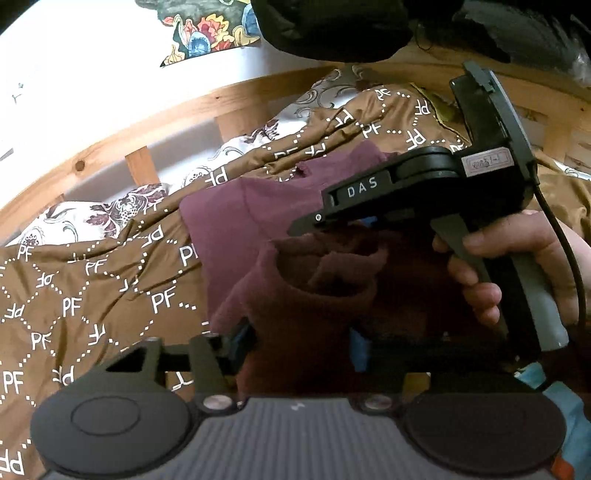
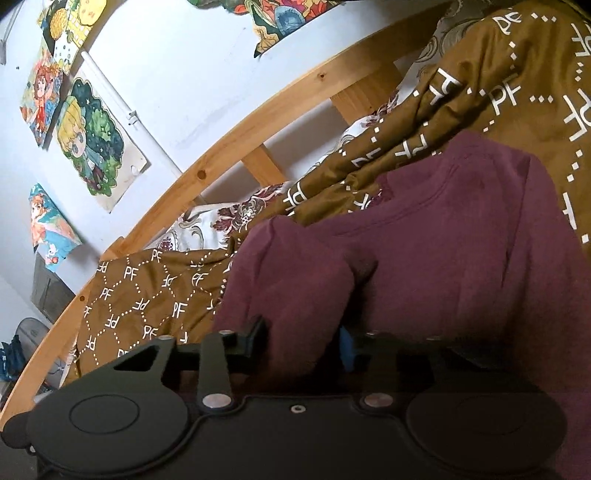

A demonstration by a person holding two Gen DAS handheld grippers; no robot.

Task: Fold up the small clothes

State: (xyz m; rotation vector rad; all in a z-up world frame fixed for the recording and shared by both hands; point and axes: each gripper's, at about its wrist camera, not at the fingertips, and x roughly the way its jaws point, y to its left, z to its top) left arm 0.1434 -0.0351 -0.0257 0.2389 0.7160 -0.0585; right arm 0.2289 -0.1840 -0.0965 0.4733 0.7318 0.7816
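Note:
A maroon garment [image 1: 236,221] lies on a brown bedspread printed with white "PF" letters [image 1: 92,295]. My left gripper [image 1: 299,347] is shut on a bunched fold of the maroon garment, which hides its fingertips. My right gripper [image 1: 332,229], held in a hand, is seen from the side in the left wrist view, its fingers pointing left into the cloth. In the right wrist view the right gripper [image 2: 306,343] is shut on a fold of the maroon garment [image 2: 461,229], which drapes over its fingers.
A wooden bed rail [image 2: 207,162] curves behind the bedspread [image 2: 147,295]. A white floral sheet [image 1: 92,218] shows by the rail. Drawings [image 2: 92,140] hang on the white wall. A dark garment [image 1: 332,26] hangs at the top of the left wrist view.

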